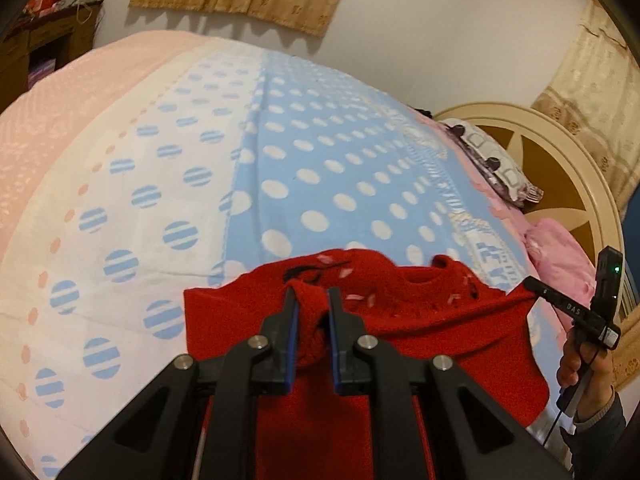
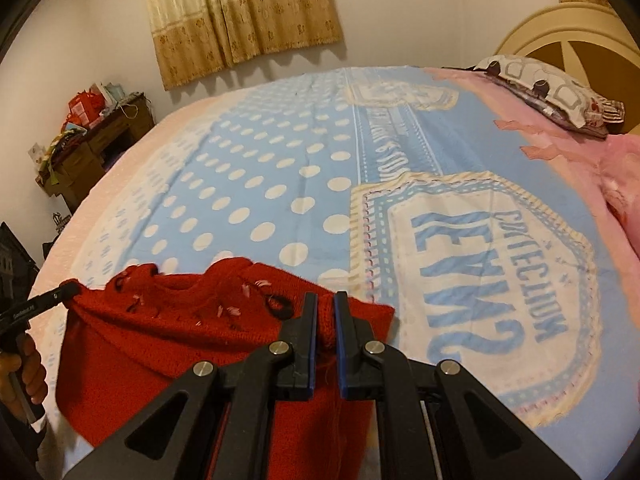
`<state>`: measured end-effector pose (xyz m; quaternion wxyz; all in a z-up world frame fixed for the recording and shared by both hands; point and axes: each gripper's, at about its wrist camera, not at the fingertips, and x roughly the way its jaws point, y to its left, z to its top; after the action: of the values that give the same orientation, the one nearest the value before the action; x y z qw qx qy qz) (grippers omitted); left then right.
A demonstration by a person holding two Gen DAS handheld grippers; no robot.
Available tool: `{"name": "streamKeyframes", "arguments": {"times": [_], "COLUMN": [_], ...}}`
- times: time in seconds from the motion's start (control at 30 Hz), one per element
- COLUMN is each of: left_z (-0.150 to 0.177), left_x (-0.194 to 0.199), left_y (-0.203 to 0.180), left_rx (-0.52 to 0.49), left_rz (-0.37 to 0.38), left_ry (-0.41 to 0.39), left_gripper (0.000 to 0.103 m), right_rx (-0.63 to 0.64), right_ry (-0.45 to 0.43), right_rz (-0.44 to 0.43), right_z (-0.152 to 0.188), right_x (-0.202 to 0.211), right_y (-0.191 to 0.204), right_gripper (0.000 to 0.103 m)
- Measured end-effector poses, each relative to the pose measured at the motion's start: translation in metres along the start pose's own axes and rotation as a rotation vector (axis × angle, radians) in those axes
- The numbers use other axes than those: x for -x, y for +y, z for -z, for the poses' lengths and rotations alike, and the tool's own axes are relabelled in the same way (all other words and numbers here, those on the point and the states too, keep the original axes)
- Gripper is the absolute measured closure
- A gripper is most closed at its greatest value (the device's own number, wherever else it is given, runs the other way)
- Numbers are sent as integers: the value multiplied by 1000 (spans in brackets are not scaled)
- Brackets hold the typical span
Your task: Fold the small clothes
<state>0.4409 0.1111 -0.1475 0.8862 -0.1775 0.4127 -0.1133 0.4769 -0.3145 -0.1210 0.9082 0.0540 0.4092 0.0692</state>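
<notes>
Left tool (image 1: 312,292) is seen clenched on a bunched fold of the red knitted garment (image 1: 420,320), the knit being pinched between its blue-lined fingers (image 1: 292,320). Right tool (image 2: 325,300) is likewise clenched on a fold at the opposite top corner of the same garment, with red knit gripped between its two fingers (image 2: 310,320). In the left wrist view the right tool is visible at the right edge, its tip on the garment's corner, held by a hand (image 1: 580,364) in a dark sleeve. In the right wrist view the left tool is seen at the left edge, also hand-held, its tip at the other corner.

The garment is held spread between the two tools over the near edge of the bed (image 2: 540,152). Its neckline and small pale pink stitched marks are turned toward the far side. The lower part hangs down toward the cameras; whether the far edge rests on the blanket cannot be told.

A blue blanket (image 2: 280,152) with white dots and a printed panel is noted on the bed. A patterned pillow (image 2: 548,92) lies at the far right by the headboard (image 2: 580,36). Curtains (image 2: 240,12) hang on the far wall, and a wooden cabinet (image 2: 92,148) loaded with items stands at the far left.
</notes>
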Motion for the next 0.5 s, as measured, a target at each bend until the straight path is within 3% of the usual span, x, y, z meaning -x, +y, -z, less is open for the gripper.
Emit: {"name": "streamKeyframes", "arguments": {"times": [0.13, 0.2, 0.27, 0.3, 0.33, 0.37, 0.43, 0.5], "left_z": [3, 5, 3, 1, 0, -1, -1, 3], "left_x": [-9, -7, -2, 0, 5, 10, 18, 25], "left_y": [8, 12, 12, 11, 11, 10, 9, 5], "left_rx": [24, 40, 39, 36, 32, 29, 23, -14], "left_rz": [-11, -9, -19, -31, -32, -26, -39, -48], "left_ry": [12, -5, -32, -39, -50, -66, -87, -96], "left_gripper": [90, 84, 76, 70, 57, 45, 37, 34], "right_rx": [-14, -16, -23, -23, -21, -14, 11, 36], "right_ry": [1, 22, 24, 14, 6, -4, -6, -11], "right_rz": [-17, -12, 1, -7, -9, -3, -5, 3], "right_z": [-6, -10, -9, -8, -6, -2, 6, 12], "right_x": [-23, -33, -35, -33, -30, -25, -17, -9], "right_y": [-1, -1, -3, -4, -3, -3, -1, 5], "right_gripper": [95, 90, 67, 42, 34, 34, 34, 34]}}
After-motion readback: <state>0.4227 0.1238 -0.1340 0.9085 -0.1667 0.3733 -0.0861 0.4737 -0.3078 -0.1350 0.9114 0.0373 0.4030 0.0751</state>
